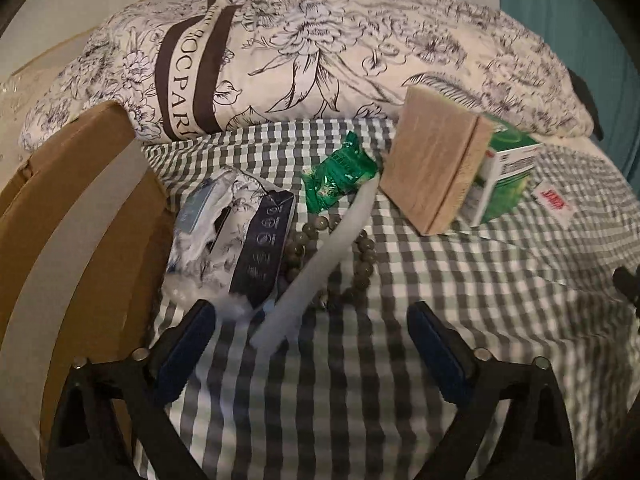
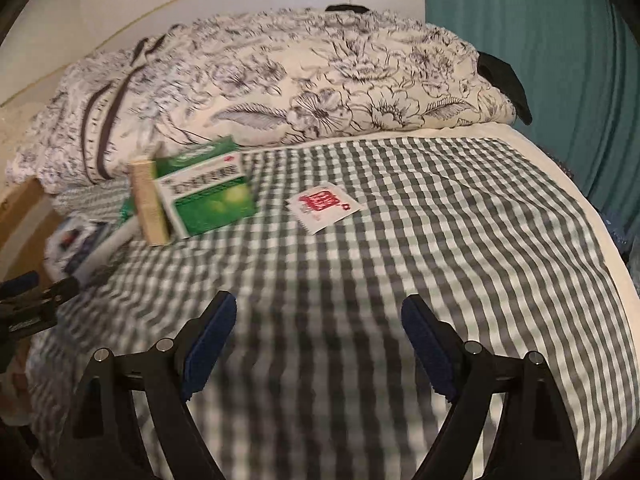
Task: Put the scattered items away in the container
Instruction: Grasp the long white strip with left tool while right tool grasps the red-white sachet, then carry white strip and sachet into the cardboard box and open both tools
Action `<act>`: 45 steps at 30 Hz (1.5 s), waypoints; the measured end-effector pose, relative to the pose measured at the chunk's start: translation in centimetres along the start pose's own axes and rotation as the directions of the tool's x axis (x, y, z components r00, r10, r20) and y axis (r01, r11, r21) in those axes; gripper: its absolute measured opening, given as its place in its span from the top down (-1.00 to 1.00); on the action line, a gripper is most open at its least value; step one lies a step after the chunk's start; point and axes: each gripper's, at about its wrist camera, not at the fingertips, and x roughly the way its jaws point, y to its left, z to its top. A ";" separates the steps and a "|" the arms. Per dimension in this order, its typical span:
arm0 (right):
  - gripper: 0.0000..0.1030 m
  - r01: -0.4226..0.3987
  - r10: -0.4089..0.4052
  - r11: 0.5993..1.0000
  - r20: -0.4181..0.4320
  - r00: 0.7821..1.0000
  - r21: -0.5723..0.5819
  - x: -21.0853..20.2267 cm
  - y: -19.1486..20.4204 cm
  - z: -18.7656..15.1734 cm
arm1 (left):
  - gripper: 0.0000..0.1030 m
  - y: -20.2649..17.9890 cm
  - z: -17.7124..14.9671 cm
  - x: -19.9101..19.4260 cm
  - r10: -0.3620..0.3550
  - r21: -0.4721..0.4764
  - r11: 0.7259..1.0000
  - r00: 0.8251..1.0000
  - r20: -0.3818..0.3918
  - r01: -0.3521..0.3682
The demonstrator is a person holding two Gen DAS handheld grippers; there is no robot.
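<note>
A brown cardboard box [image 1: 80,220] stands at the left on a grey checked sheet [image 1: 460,280]. Beside it lie a torn tissue pack [image 1: 240,240], a green snack packet [image 1: 340,176], a string of grey beads [image 1: 362,256] and a white strip [image 1: 320,264] across the beads. Further right are a tan block [image 1: 432,168], a green and white carton [image 1: 504,176] and a red-printed sachet [image 1: 556,200]. My left gripper [image 1: 312,312] is open, and the strip's near end lies between its fingers. My right gripper [image 2: 319,302] is open over bare sheet, short of the sachet [image 2: 324,204] and the carton [image 2: 208,196].
A bulky floral duvet [image 1: 320,52] lies along the back of the bed. A teal curtain [image 2: 540,80] hangs at the right, past the sheet's white border. A black item [image 2: 504,76] sits on the duvet's right end. The left gripper [image 2: 36,292] shows at the right view's left edge.
</note>
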 end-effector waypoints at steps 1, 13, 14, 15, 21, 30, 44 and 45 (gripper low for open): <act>-0.65 0.016 -0.016 1.000 0.002 1.000 -0.009 0.8 -0.1 0.3 | -0.85 -0.1 0.2 0.5 -0.002 0.001 1.000 1.000 -0.004 0.002; -0.65 0.047 -0.050 0.997 -0.060 0.997 -0.054 8.8 0.2 3.2 | -0.09 -2.2 2.8 6.6 0.016 0.055 0.998 0.999 -0.038 -0.014; -0.65 0.047 -0.050 0.997 -0.057 0.997 -0.054 9.2 0.2 3.6 | -0.04 -2.2 3.0 6.9 0.013 0.057 0.998 0.999 -0.036 -0.011; -0.65 0.048 -0.051 0.997 -0.057 0.997 -0.055 9.5 0.2 4.0 | 0.09 -2.2 3.3 7.2 0.007 0.054 0.999 0.999 -0.037 -0.005; -0.65 0.063 -0.068 0.993 -0.050 0.996 -0.098 11.8 1.3 6.2 | 0.57 -2.8 3.9 7.7 -0.004 0.065 0.998 0.999 -0.037 0.006; -0.31 0.070 -0.082 0.992 -0.121 0.989 -0.101 14.6 1.4 6.9 | 0.79 -1.4 4.2 6.0 -0.051 0.019 0.998 0.998 -0.021 0.051; 0.94 -0.066 0.064 0.998 -0.113 0.992 -0.016 6.7 0.9 3.3 | 0.79 -0.4 3.2 0.6 -0.105 -0.007 0.994 0.995 0.000 0.105; 0.94 -0.073 0.071 0.997 -0.108 0.992 -0.013 5.8 0.8 2.9 | 0.79 -0.4 2.9 0.0 -0.107 -0.008 0.994 0.994 0.002 0.107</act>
